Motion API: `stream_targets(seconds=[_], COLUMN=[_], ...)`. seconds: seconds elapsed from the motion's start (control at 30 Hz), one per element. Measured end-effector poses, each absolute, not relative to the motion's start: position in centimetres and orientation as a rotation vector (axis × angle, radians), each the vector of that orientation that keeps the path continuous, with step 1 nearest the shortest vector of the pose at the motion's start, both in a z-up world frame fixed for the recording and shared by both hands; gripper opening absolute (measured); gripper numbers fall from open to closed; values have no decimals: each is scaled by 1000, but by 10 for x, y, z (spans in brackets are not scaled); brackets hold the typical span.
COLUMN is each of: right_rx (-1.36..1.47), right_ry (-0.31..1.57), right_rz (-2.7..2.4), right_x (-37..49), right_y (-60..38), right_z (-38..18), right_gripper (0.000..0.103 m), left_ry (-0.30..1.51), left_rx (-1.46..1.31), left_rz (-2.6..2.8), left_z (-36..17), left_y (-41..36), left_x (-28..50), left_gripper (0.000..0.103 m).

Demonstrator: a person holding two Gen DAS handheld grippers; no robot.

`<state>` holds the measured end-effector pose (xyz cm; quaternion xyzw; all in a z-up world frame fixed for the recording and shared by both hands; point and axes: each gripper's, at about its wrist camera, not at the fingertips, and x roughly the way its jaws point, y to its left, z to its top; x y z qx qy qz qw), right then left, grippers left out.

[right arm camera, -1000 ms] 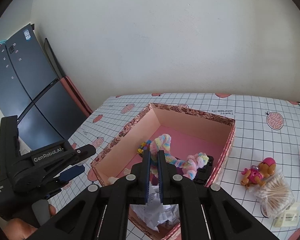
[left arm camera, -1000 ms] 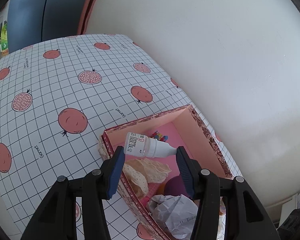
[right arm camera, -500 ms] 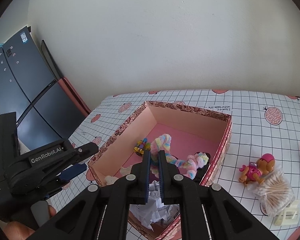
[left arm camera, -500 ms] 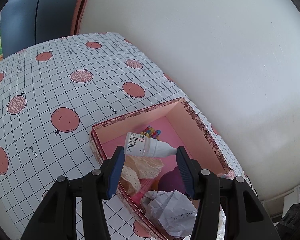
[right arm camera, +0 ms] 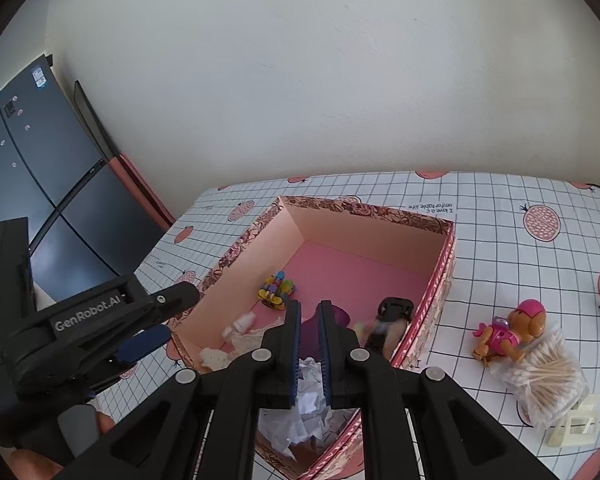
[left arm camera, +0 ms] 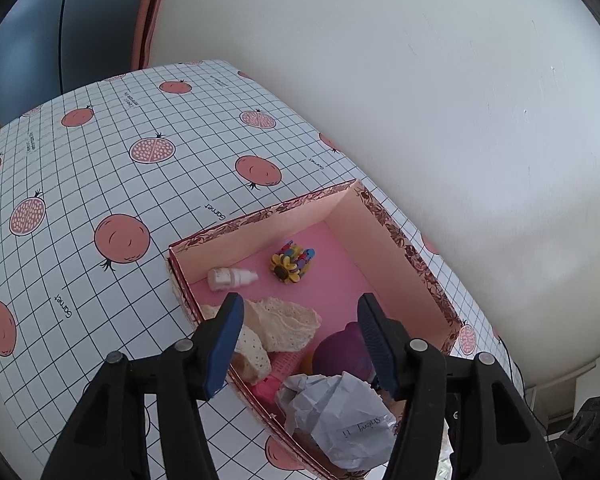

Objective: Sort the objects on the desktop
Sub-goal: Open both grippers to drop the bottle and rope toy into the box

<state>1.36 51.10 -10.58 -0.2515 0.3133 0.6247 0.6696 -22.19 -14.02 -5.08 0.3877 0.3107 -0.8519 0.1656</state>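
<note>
White wall stood behind the desk [left arm camera: 100, 184], which wore a grid cloth printed with pomegranates; a dark fridge [right arm camera: 32, 184] filled the far left of my right view.

Going left to right in my left view, the bottle [left arm camera: 231, 278] lay on its side on the pink floor of the box [left arm camera: 260, 216], in the near-left corner, clear of the fingers. My left gripper [left arm camera: 300, 320] hovered over the box with its fingers apart; they had just been opening, and nothing sat between them. Under them lay a cream lace cloth [left arm camera: 284, 324], and beside it a purple thing [left arm camera: 340, 354] I could not name. A cluster of coloured clips [left arm camera: 292, 266] sat just right of the bottle, apart from it. Crumpled paper [left arm camera: 340, 420] filled the near end of the box.

In my right view, the left gripper showed at the left edge with a hand [right arm camera: 28, 462] beneath it. My right gripper [right arm camera: 310, 344] pointed down at the box, fingers nearly closed with only a narrow gap, gripping nothing. A black object [right arm camera: 394, 308] leaned by the right wall of the box. Right of the box, on the desk, a toy pup [right arm camera: 512, 330] lay touching a tub of cotton swabs [right arm camera: 548, 384].
</note>
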Motion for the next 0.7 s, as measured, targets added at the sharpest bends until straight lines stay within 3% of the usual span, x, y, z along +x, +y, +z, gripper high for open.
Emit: stream_targets(seconds=[0.13, 0.27, 0.33, 0.4, 0.53, 0.7], right_rx=[-579, -569, -558, -555, -570, -532], right_ry=[709, 706, 707, 713, 706, 713], right_rz=[1386, 1362, 1350, 1338, 1319, 1294], right_x=[14, 18, 20, 22, 23, 29], right_y=[512, 510, 510, 511, 511, 509], right_z=[-107, -105, -104, -105, -106, -104], right_gripper=[12, 43, 48, 62, 69, 88], left_ry=[879, 878, 872, 873, 872, 866], left_rx=[1107, 1113, 1112, 1112, 1119, 1122], left_rz=[-2421, -2416, -2417, -2415, -2405, -2405], left_z=[-51, -52, -52, -52, -54, -53], left_y=[-140, -141, -141, -141, -141, -138], left_x=[-223, -223, -223, -224, -224, -224], left_gripper=[61, 61, 61, 61, 61, 61])
